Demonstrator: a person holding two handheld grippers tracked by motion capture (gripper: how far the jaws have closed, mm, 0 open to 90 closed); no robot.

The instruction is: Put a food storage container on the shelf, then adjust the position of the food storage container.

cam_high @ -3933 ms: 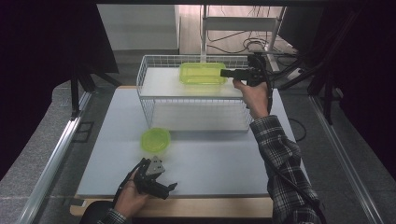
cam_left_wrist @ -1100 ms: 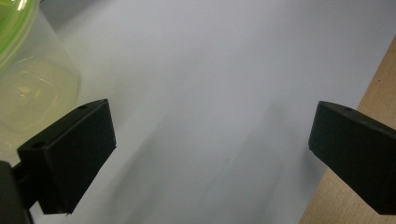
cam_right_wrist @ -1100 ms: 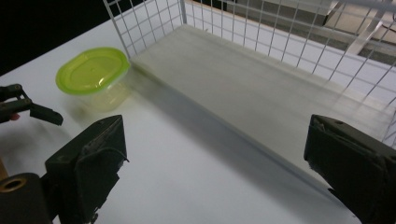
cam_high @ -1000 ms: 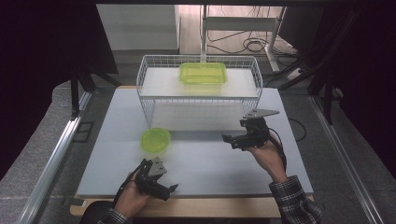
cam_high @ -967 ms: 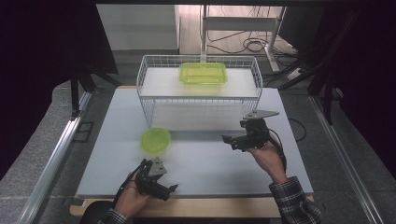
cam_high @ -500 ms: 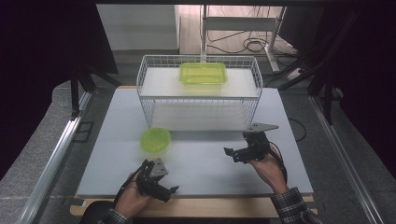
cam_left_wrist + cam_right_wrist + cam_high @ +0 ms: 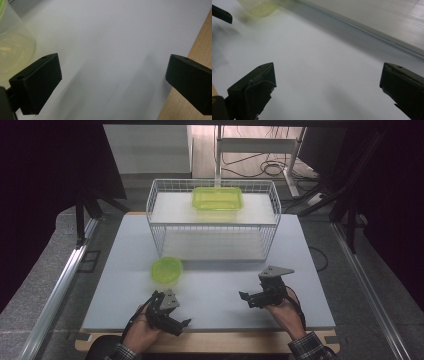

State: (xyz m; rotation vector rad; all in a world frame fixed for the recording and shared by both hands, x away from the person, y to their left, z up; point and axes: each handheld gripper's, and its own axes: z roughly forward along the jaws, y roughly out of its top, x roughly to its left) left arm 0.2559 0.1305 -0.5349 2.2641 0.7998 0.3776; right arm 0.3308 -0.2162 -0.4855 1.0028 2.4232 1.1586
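A rectangular green container [image 7: 217, 198] sits on the top shelf of a white wire rack [image 7: 159, 237] at the back of the table. In front of the rack's left corner a round green-lidded tub [image 7: 166, 269] stands on the white mat, and it is also seen as the tub [image 7: 11, 47] and the tub [image 7: 260, 7]. My left gripper [image 7: 177, 316] rests near the front edge, just below the tub. Its jaws are wide apart around bare mat, gripper [image 7: 112, 75]. My right gripper [image 7: 246, 300] is low at the front right, open and empty, gripper [image 7: 328, 85].
The white mat [image 7: 220, 285] lies between the two grippers. A wooden table edge [image 7: 225, 340] runs along the front, seen also as the edge [image 7: 200, 50]. The rack's lower shelf [image 7: 372, 22] lies ahead of my right gripper. Metal rails flank the table.
My right gripper has come away from the rectangular container on the rack's top shelf and down toward the front right of the mat. The left gripper has stayed put.
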